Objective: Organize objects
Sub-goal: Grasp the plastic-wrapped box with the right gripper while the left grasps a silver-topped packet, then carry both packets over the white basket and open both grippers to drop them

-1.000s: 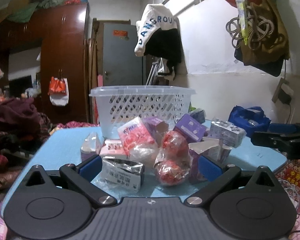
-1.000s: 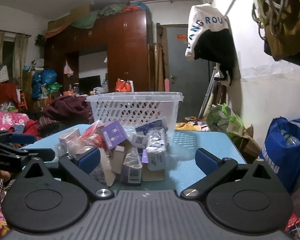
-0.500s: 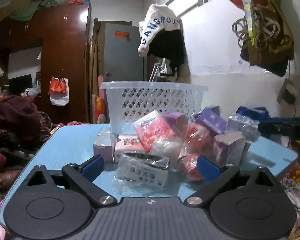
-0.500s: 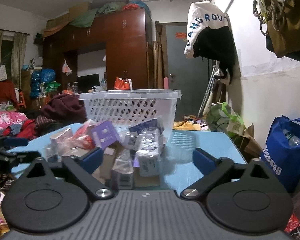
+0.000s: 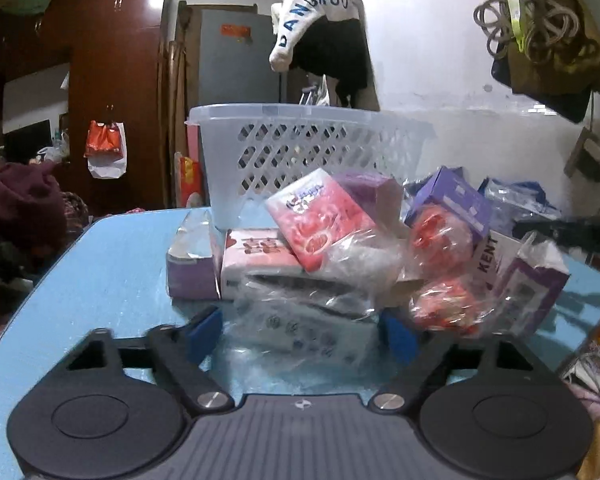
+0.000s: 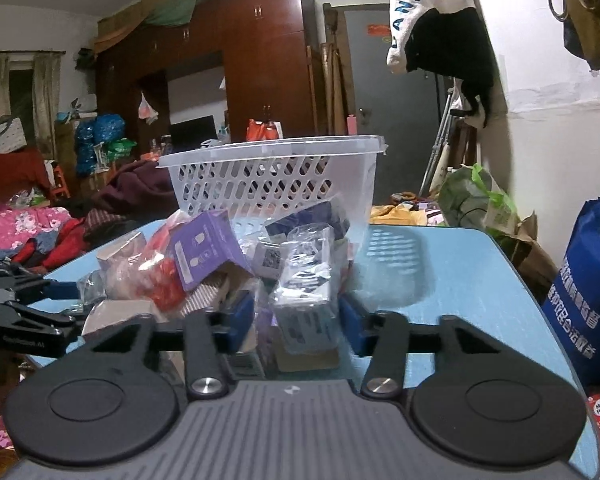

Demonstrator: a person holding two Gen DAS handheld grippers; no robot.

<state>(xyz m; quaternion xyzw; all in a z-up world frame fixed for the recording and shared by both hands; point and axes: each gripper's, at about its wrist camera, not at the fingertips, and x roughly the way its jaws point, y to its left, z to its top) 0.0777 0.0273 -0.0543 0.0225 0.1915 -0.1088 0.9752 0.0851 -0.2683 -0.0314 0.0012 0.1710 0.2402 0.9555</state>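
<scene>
Plastic-wrapped packet is lying crosswise at 12 o'clock between L gripper pads, open; R gripper, open, is bracketing wrapped box; basket beyond.

blue table, white basket, heaped packets

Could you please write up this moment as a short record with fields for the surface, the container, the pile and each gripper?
surface: light blue table
container: white perforated plastic basket, upright behind the pile
pile: wrapped boxes and packets, including a pink packet and a purple box
left gripper: open, straddling a clear-wrapped white box
right gripper: open, either side of a clear-wrapped printed packet
</scene>
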